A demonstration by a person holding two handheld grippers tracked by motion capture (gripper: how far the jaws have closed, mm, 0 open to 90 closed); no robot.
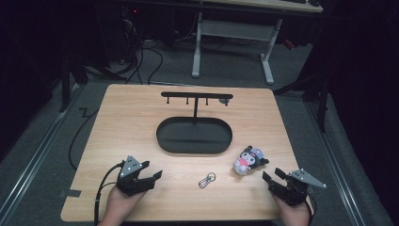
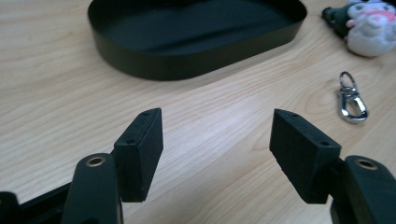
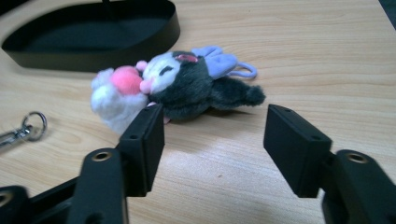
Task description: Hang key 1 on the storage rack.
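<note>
A small plush toy (image 1: 248, 160), white, pink and dark grey with a lilac loop, lies on the wooden table right of centre. Seen from the right gripper view, the plush (image 3: 177, 84) lies just beyond the jaws. My right gripper (image 1: 273, 175) rests at the table's front right, open, nothing between its jaws. A metal key clip (image 1: 207, 180) lies near the front middle; in the left gripper view the clip (image 2: 351, 99) is off to the right. My left gripper (image 1: 151, 170) sits at the front left, open and empty.
A black oval tray (image 1: 164, 136) with an upright hook stand (image 1: 196, 96) sits mid-table. Bare wood (image 2: 215, 135) lies ahead of the left gripper. Beyond the table are a desk frame (image 1: 233, 33) and cables on the floor.
</note>
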